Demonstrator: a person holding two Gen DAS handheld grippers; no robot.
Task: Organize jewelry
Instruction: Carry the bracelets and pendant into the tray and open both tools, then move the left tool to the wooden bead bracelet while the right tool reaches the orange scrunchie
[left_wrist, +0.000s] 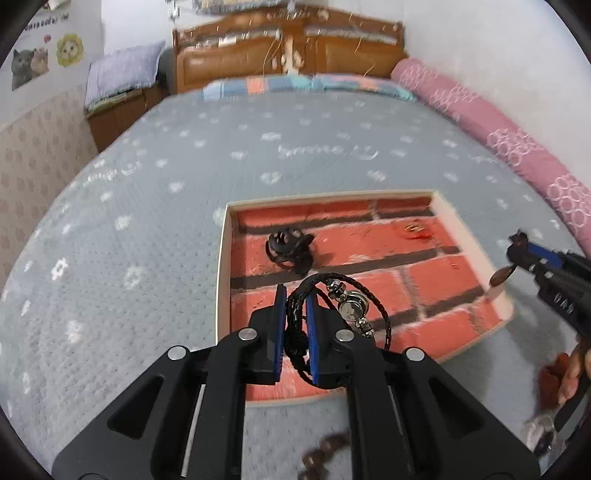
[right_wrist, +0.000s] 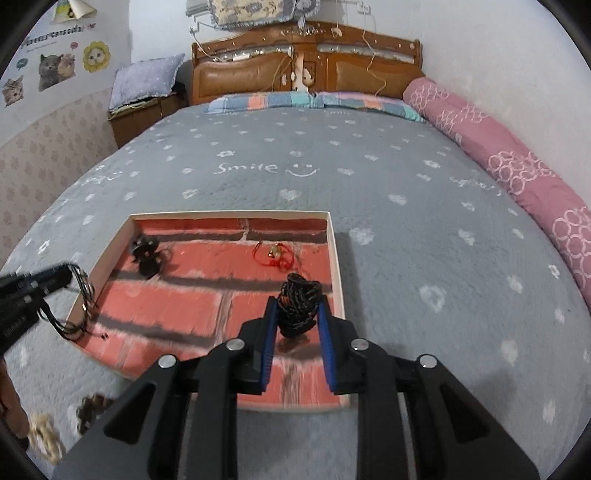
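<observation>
Left tongs (left_wrist: 296, 302) clamping black braided bracelet (left_wrist: 343, 295) over tray (left_wrist: 221, 258), right tongs (right_wrist: 295, 312) pinching dark cord bundle (right_wrist: 297, 306)

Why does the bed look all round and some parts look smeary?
Both views bend because of fisheye lenses. Left wrist view: the bedspread is motion-smeared, though the bracelet in the left claw stays sharp. Right wrist view: the tray blurs near its front edge.

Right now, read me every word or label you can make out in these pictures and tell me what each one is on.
"Smile", with a smiley face, on the grey bedspread.
Coloured lettering above the cat stickers on the wall: too blurred to read.
White print on the left gripper body: too small to read.
Nothing readable on the tray or jewelry.
</observation>
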